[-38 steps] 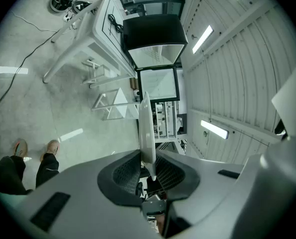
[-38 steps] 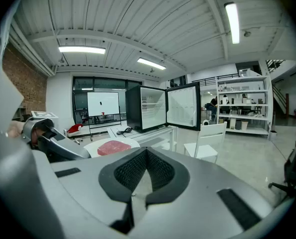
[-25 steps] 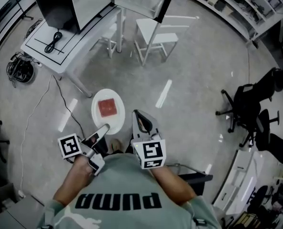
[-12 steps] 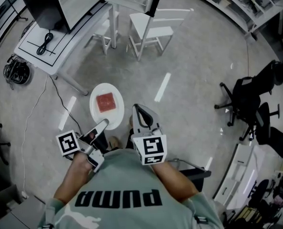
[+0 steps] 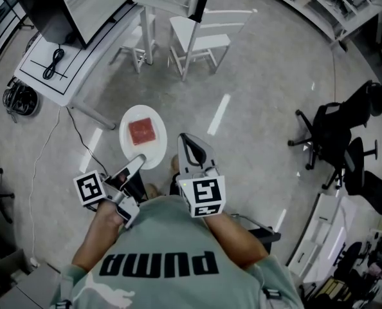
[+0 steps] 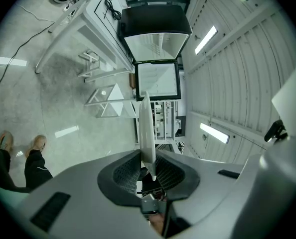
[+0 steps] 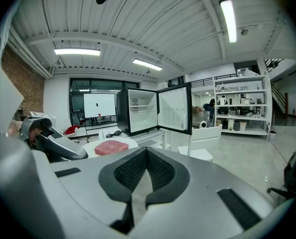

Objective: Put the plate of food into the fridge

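A white plate [image 5: 154, 154] with a red slab of food [image 5: 142, 132] is held out level over the floor. My left gripper [image 5: 134, 167] is shut on its near rim. In the left gripper view the plate [image 6: 146, 128] shows edge-on, clamped between the jaws of the left gripper [image 6: 149, 169]. My right gripper [image 5: 189, 144] hangs beside the plate's right side, shut and empty. From the right gripper view, the right gripper [image 7: 147, 153] has its pads touching, and the food [image 7: 110, 147] lies left of it. The black fridge [image 7: 138, 111] stands ahead on a table, its door [image 7: 174, 108] swung open.
A white table [image 5: 49, 69] carries the fridge [image 5: 81, 5] and a coiled cable. A white chair [image 5: 200, 40] stands right of the table. Black office chairs [image 5: 332, 140] are at the right. Shelving [image 7: 242, 108] lines the far wall. A cable [image 5: 81, 131] trails over the floor under the table.
Both grippers and the plate have moved a little forward over the floor towards the table and fridge. The left grip on the plate is unchanged, and the right gripper stays shut.
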